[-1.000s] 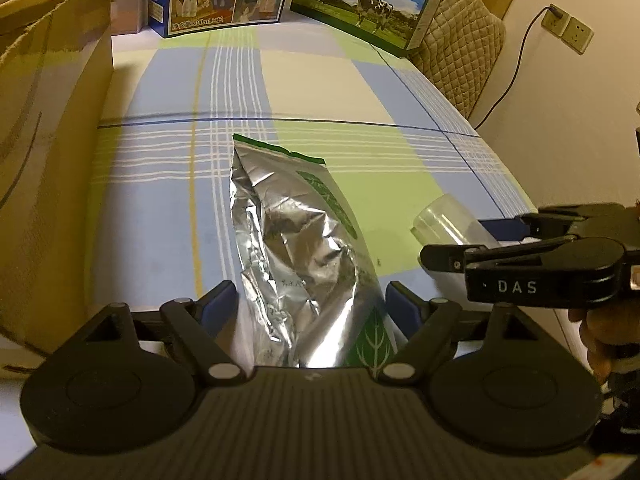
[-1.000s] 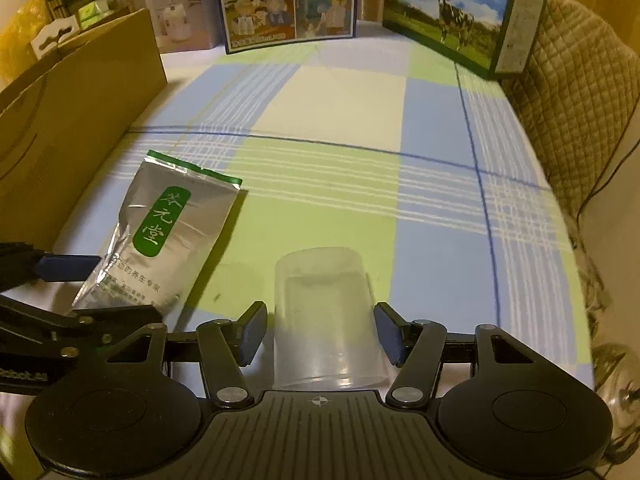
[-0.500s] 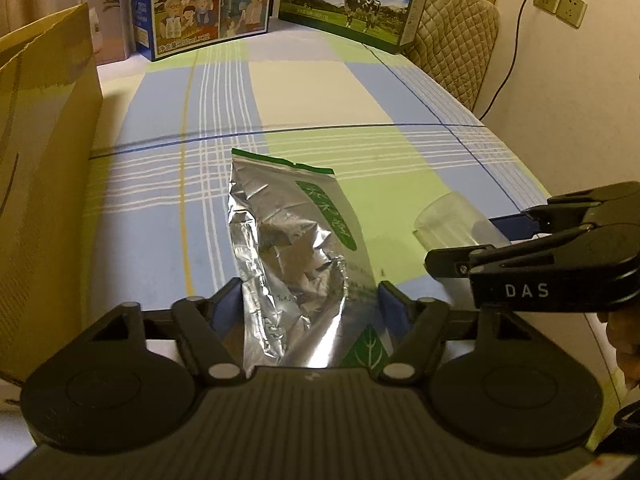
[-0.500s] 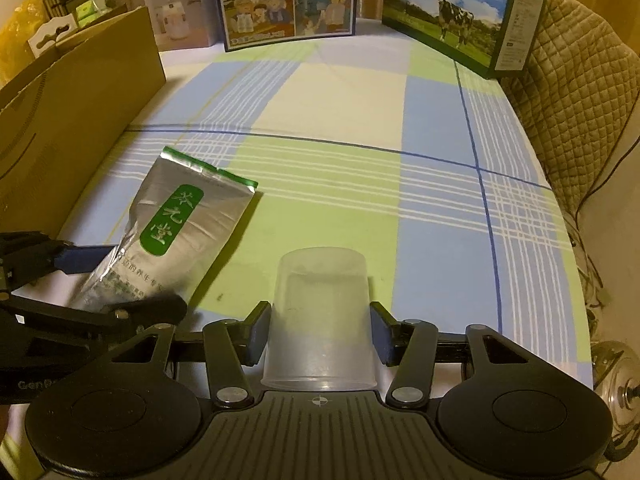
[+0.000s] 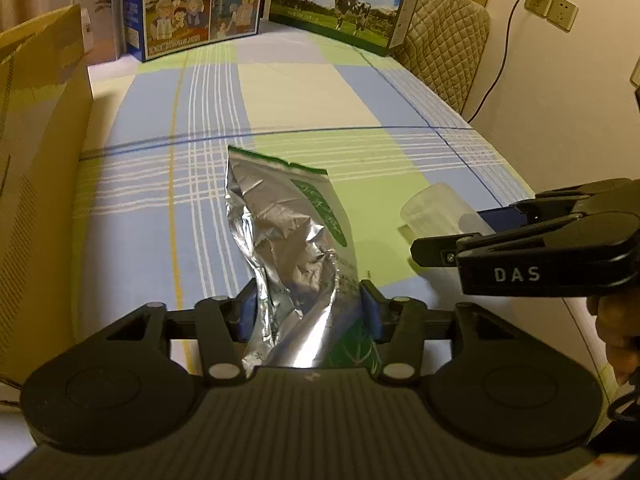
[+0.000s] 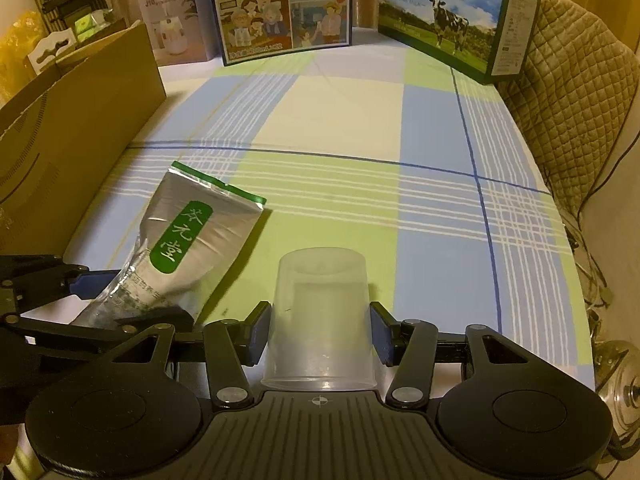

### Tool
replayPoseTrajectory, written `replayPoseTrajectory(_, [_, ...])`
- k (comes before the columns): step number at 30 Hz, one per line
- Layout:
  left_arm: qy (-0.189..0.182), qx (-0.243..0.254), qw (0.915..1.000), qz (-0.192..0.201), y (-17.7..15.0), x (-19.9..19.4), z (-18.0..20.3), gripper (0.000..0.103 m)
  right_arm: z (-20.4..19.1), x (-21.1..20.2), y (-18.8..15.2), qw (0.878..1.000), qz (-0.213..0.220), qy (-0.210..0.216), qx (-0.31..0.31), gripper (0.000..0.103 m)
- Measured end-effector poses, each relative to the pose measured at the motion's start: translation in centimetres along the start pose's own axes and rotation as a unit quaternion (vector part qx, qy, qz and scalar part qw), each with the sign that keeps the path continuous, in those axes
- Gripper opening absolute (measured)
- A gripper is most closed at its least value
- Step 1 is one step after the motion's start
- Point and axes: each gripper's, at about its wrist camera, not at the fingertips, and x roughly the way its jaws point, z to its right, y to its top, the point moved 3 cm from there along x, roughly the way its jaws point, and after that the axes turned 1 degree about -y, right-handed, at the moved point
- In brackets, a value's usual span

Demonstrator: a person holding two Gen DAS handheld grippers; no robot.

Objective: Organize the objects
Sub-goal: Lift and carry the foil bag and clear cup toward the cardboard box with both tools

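Note:
My left gripper (image 5: 306, 312) is shut on the near end of a silver foil pouch (image 5: 288, 240) with a green label; the pouch is crumpled between the pads and its far end tilts up over the checked cloth. My right gripper (image 6: 320, 334) is shut on an upside-down clear plastic cup (image 6: 322, 316), pads on both sides. The cup (image 5: 434, 210) and right gripper (image 5: 496, 236) also show at the right of the left wrist view. The pouch (image 6: 188, 248) and left gripper (image 6: 124, 298) show at the left of the right wrist view.
An open cardboard box (image 6: 68, 136) stands along the left edge. Milk cartons (image 6: 286, 8) (image 6: 456, 20) and a humidifier box (image 6: 172, 24) line the far end. A quilted cushion (image 6: 576, 92) lies along the right. A wall socket (image 5: 552, 2) with a cable is at right.
Both grippers have closed, the left onto the pouch and the right onto the cup. The pouch has crumpled and its far end has lifted.

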Motion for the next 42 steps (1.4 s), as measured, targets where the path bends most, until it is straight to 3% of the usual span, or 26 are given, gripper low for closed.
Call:
replayPoseTrajectory(4, [0.008, 0.012, 0.9999, 0.000, 0.1, 0.3, 0.3, 0.056, -0.1, -0.1, 0.0, 1.000, 0.002, 0.000, 0.001, 0.049])
replayPoseTrajectory(9, [0.004, 0.012, 0.9999, -0.002, 0.2, 0.2, 0.3, 0.043, 0.1, 0.0, 0.2, 1.000, 0.005, -0.008, 0.008, 0.049])
replayPoseTrajectory(19, [0.007, 0.030, 0.9995, -0.003, -0.3, -1.4, 0.8, 0.038, 1.1, -2.5, -1.2, 0.997, 0.027, -0.019, 0.067, 0.049])
replayPoseTrajectory(29, [-0.002, 0.013, 0.9997, 0.018, -1.2, -8.9, 2.0, 0.038, -1.8, -10.6, -4.7, 0.993, 0.055, -0.013, 0.108, 0.049])
replayPoseTrajectory(42, [0.017, -0.007, 0.9987, 0.048, -3.0, -18.3, 1.8, 0.038, -8.2, -17.0, -4.3, 0.992, 0.099, 0.027, 0.076, 0.049])
